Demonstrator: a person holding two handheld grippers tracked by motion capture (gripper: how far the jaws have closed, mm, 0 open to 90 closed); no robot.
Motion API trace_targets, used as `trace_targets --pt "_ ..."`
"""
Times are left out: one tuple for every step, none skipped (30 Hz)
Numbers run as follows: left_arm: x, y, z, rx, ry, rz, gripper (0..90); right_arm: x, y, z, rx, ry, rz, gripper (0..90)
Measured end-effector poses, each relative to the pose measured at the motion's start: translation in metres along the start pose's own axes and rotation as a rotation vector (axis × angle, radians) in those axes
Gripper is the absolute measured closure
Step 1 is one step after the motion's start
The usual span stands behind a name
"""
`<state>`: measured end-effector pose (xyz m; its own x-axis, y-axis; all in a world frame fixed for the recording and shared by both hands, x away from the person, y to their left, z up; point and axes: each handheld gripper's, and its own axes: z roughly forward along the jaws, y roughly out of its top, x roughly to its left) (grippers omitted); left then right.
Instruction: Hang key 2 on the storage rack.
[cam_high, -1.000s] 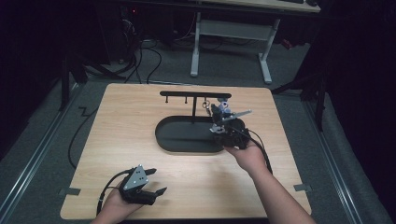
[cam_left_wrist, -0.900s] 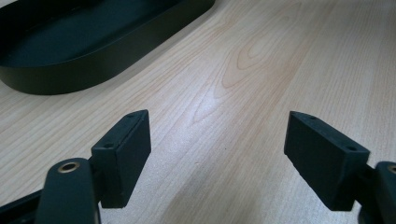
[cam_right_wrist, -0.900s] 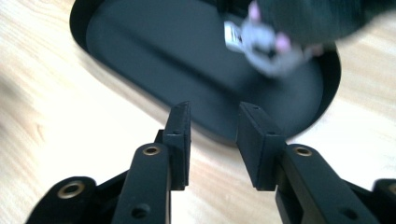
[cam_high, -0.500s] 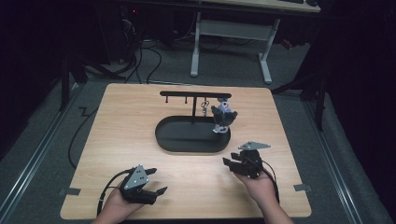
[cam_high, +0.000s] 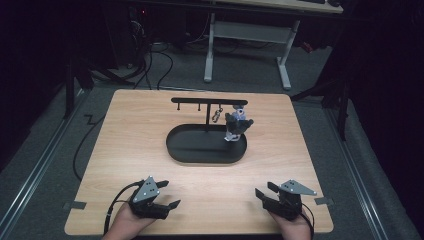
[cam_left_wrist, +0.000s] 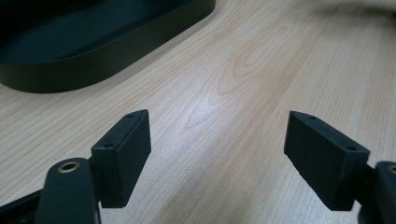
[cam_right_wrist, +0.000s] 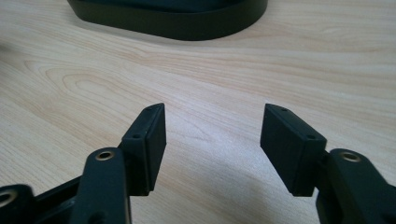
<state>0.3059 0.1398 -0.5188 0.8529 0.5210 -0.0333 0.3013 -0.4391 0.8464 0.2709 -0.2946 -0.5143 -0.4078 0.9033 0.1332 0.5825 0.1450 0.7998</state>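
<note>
While no brand, label or writing can be read anywhere on the table or its things, the layout is plain enough. Wooden table (cam_high: 125, 150) carries a black oval tray (cam_high: 200, 152) near its centre, w/ a black T-shaped rack (cam_high: 207, 101) rising from the tray's back part. From the rack's crossbar hangs a small metal keychain (cam_high: 216, 116), and just right of it a dark figure charm (cam_high: 236, 125) w/ a pale purple top hangs down to the tray's right end; whether it touches the tray floor can't be told.

Beyond the table: grey floor, loose cables, a white desk frame (cam_high: 247, 45).

Nothing stands btwn the grippers and the tray, just bare wood.

Left gripper (cam_high: 162, 200) sits at the near left edge in a hand, jaws wide apart, nothing btwn them; the left gripper view has the tray wall (cam_left_wrist: 93, 60) up ahead to the left.

Right gripper (cam_high: 267, 192) sits at the near right edge, also in a hand. Its jaws have just been opening and now stand well apart w/ only wood grain btwn them; the right gripper view has the tray rim (cam_right_wrist: 177, 23) ahead.

Figure charm is well apart from both sets of jaws, across the table's middle, closer to the right gripper's side.
</note>
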Motion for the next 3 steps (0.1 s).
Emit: trace_targets --pt "-0.0002 0.0001 0.0003 0.001 0.004 -0.002 23.6 -0.0011 0.0003 -0.0002 -0.005 0.0 0.003 39.8" --pt "-0.0004 0.0003 0.0005 0.0 0.006 -0.002 23.6 -0.0022 0.001 -0.0002 -0.013 -0.003 0.01 38.8" --pt "-0.0005 0.0007 0.0005 -0.001 0.008 -0.002 23.6 -0.0028 0.0015 0.0002 -0.015 -0.002 0.014 37.9"
